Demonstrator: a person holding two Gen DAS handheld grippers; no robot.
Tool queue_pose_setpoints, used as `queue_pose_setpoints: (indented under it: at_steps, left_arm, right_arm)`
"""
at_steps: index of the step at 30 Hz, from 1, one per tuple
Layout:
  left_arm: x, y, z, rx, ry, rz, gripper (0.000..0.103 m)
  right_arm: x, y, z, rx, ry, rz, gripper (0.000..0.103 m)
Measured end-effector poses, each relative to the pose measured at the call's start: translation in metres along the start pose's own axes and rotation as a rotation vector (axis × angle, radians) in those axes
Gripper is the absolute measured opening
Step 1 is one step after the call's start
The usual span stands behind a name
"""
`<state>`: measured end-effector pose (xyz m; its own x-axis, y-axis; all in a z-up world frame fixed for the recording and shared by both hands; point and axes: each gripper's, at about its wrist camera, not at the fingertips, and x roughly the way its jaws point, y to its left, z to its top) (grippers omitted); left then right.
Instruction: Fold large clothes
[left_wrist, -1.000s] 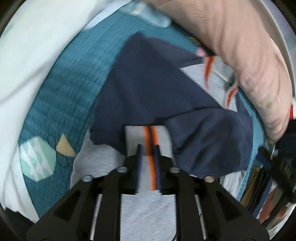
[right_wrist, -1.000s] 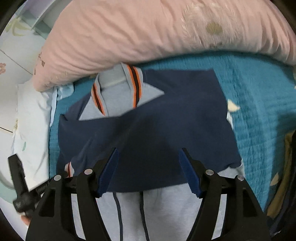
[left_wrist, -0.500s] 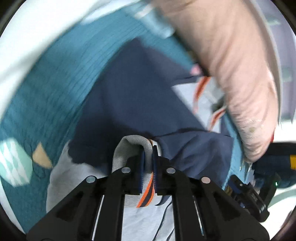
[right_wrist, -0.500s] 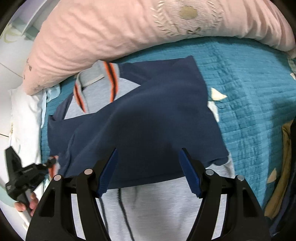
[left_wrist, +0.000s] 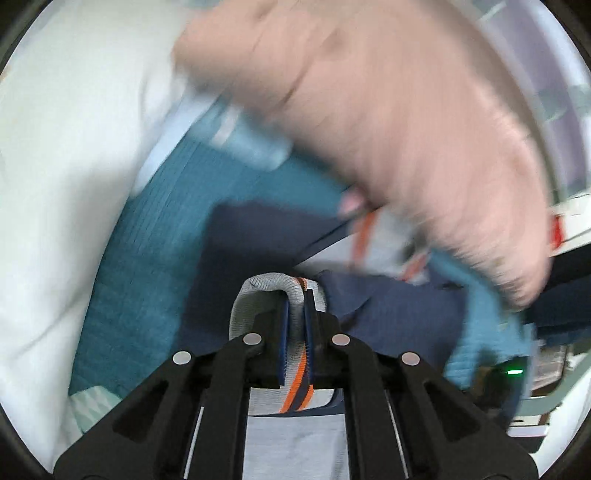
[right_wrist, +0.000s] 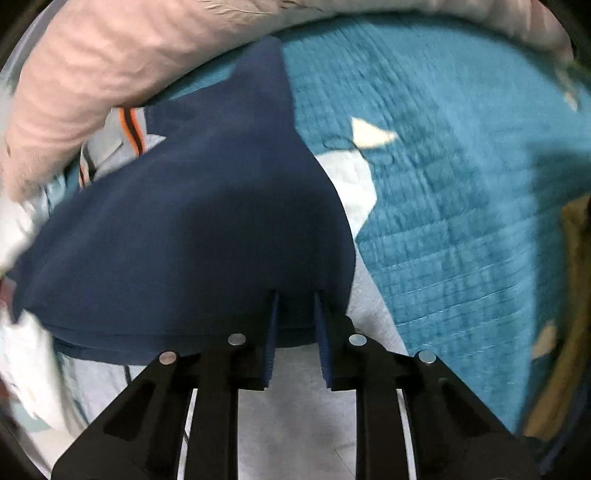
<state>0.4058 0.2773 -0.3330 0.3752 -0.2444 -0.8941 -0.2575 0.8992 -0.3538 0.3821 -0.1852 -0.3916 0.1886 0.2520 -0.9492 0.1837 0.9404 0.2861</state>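
Right claw (right_wrist: 294, 306) newly narrowed over garment (right_wrist: 192, 229)

I see the garment (right_wrist: 192, 229) as soft matt cloth: smooth navy jersey over heathered grey knit, its ribbed cuff (left_wrist: 295, 291) striped orange. The bedspread (right_wrist: 461, 229) beneath looks like quilted teal cotton, stitched into small squares, faintly rough. The pink pillow (left_wrist: 399, 122) reads as crinkled, matt fabric. My right gripper (right_wrist: 294, 325) is matt black plastic with blue ridged pads and shiny metal pins.
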Motion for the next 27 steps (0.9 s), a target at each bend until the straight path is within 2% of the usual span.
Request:
queue_pose_setpoints:
  at_steps: [2,3,4,5,9,10,12,13,14,15,16,18,20,23,26,27]
  left_arm:
    - [0.033,0.017,-0.008,-0.038,0.071,0.069,0.007]
    - [0.046,0.026,-0.014,-0.056,0.086,0.085,0.007]
    - [0.052,0.033,-0.019,-0.071,0.076,0.071,0.008]
    - [0.053,0.036,-0.022,-0.081,0.062,0.055,0.008]
    - [0.048,0.036,-0.021,-0.104,0.071,0.041,0.009]
    - [0.045,0.032,-0.019,-0.094,0.079,0.037,0.009]
    - [0.037,0.023,-0.018,-0.071,0.081,0.022,0.010]
    - [0.035,0.017,-0.017,-0.055,0.073,0.029,0.011]
    - [0.034,0.010,-0.016,-0.024,0.057,0.068,0.011]
    - [0.036,0.006,-0.018,-0.010,0.058,0.084,0.011]
    - [0.041,0.005,-0.018,-0.001,0.067,0.101,0.011]
    - [0.051,0.010,-0.020,-0.010,0.091,0.119,0.011]
    - [0.053,0.014,-0.021,-0.039,0.084,0.098,0.011]
    - [0.053,0.018,-0.021,-0.063,0.085,0.085,0.011]
    - [0.051,0.021,-0.022,-0.093,0.082,0.066,0.011]
    - [0.049,0.023,-0.023,-0.101,0.083,0.057,0.011]
  right_arm:
    - [-0.001,-0.006,0.001,0.027,-0.003,0.006,0.012]
    - [-0.003,-0.005,0.002,0.015,-0.010,-0.023,0.009]
    - [-0.006,-0.005,0.002,-0.003,-0.020,-0.081,0.000]
    - [-0.007,-0.007,0.004,-0.019,-0.028,-0.128,0.000]
    - [-0.003,-0.033,0.012,0.072,0.003,-0.023,0.000]
    - [-0.005,-0.037,0.013,0.085,-0.006,-0.035,0.000]
    - [-0.010,-0.038,0.016,0.056,-0.050,-0.128,0.000]
    - [-0.007,-0.047,0.018,0.059,-0.051,-0.262,0.000]
    - [-0.004,-0.058,0.018,0.090,-0.044,-0.282,0.000]
    - [-0.001,-0.074,0.018,0.146,-0.033,-0.198,0.000]
    - [-0.004,-0.081,0.019,0.181,-0.031,-0.153,0.000]
    - [-0.013,-0.081,0.023,0.190,-0.028,-0.139,0.000]
    - [-0.039,-0.072,0.032,0.179,-0.099,-0.060,0.000]
    - [-0.050,-0.035,0.056,0.091,-0.095,0.044,0.000]
    - [-0.030,0.000,0.080,0.052,-0.051,0.072,0.000]
    - [-0.015,0.011,0.086,0.029,-0.025,0.009,0.000]
